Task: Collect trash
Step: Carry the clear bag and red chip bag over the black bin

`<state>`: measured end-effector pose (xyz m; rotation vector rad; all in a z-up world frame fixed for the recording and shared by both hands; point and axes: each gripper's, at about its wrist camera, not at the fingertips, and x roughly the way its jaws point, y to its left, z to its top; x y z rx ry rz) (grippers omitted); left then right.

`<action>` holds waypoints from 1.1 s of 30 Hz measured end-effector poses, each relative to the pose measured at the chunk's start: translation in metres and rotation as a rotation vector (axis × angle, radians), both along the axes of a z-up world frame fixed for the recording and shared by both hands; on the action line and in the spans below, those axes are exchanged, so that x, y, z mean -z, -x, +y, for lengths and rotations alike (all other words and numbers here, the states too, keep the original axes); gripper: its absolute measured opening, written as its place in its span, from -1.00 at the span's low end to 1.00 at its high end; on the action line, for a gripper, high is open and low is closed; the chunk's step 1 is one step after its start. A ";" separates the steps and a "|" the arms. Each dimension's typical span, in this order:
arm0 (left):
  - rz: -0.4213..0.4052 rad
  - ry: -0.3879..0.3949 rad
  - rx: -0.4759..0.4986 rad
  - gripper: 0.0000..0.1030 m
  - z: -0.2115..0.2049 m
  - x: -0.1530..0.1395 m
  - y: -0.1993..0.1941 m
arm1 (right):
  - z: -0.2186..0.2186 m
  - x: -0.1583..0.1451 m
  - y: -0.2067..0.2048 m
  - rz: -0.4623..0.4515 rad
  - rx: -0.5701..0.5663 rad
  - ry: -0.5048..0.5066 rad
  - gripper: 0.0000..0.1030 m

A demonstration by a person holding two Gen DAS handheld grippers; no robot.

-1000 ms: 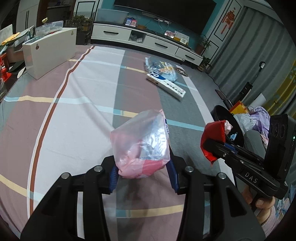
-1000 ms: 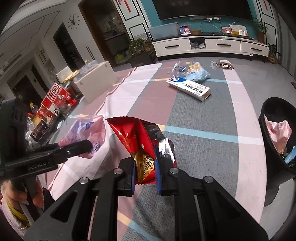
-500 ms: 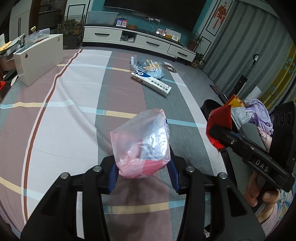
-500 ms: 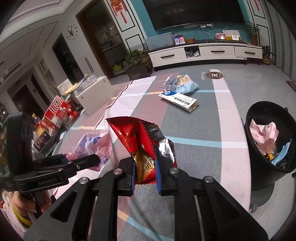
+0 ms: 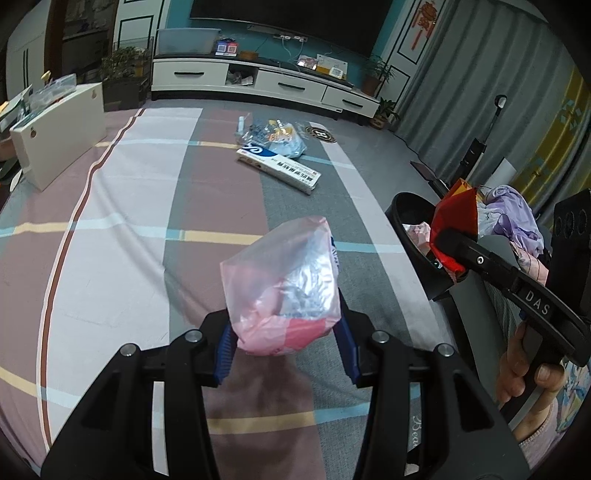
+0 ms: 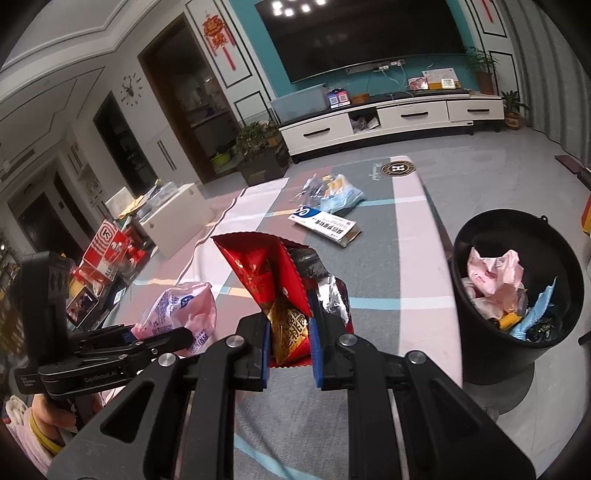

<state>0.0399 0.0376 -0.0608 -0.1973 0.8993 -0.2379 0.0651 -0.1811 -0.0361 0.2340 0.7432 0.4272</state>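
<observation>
The left gripper [image 5: 284, 343] is closed on a pink plastic bag [image 5: 282, 284], and the right gripper [image 6: 289, 345] clamps a red snack wrapper [image 6: 275, 284], both above the rug [image 5: 129, 240]. Only the right wrist view looks into the black bin [image 6: 476, 332], showing crumpled trash; a white box [image 6: 325, 225] lies beyond.

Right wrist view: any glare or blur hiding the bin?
Right wrist view: ceiling lights glare on the TV only; the black bin is sharp, edges bowed by fisheye. Left wrist view: dim, corners vignetted, pink bag sharp, bin partly behind the red wrapper.
</observation>
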 end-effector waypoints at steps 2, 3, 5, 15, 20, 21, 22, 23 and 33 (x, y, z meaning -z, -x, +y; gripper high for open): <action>-0.006 -0.006 0.008 -0.08 -0.005 -0.002 -0.002 | -0.005 -0.001 -0.001 -0.004 0.009 -0.005 -0.65; -0.007 -0.008 0.014 -0.08 -0.007 -0.003 -0.004 | -0.008 -0.002 -0.001 -0.008 0.015 -0.007 -0.65; -0.011 -0.013 0.022 -0.08 -0.012 -0.004 -0.006 | -0.013 -0.003 -0.001 -0.014 0.026 -0.011 -0.65; -0.026 -0.027 0.065 -0.08 -0.031 -0.008 -0.018 | -0.028 -0.005 0.003 -0.026 0.053 -0.023 -0.65; -0.035 -0.036 0.089 -0.08 -0.042 -0.011 -0.023 | -0.035 -0.006 0.004 -0.030 0.069 -0.032 -0.65; -0.037 -0.038 0.095 -0.07 -0.044 -0.012 -0.024 | -0.038 -0.007 0.005 -0.031 0.072 -0.035 -0.65; -0.038 -0.040 0.100 -0.07 -0.046 -0.012 -0.026 | -0.040 -0.007 0.005 -0.033 0.076 -0.037 -0.65; -0.041 -0.041 0.106 -0.07 -0.049 -0.013 -0.027 | -0.041 -0.007 0.005 -0.034 0.078 -0.038 -0.65; -0.059 -0.061 0.158 -0.07 -0.075 -0.018 -0.038 | -0.063 -0.008 0.009 -0.044 0.126 -0.057 -0.65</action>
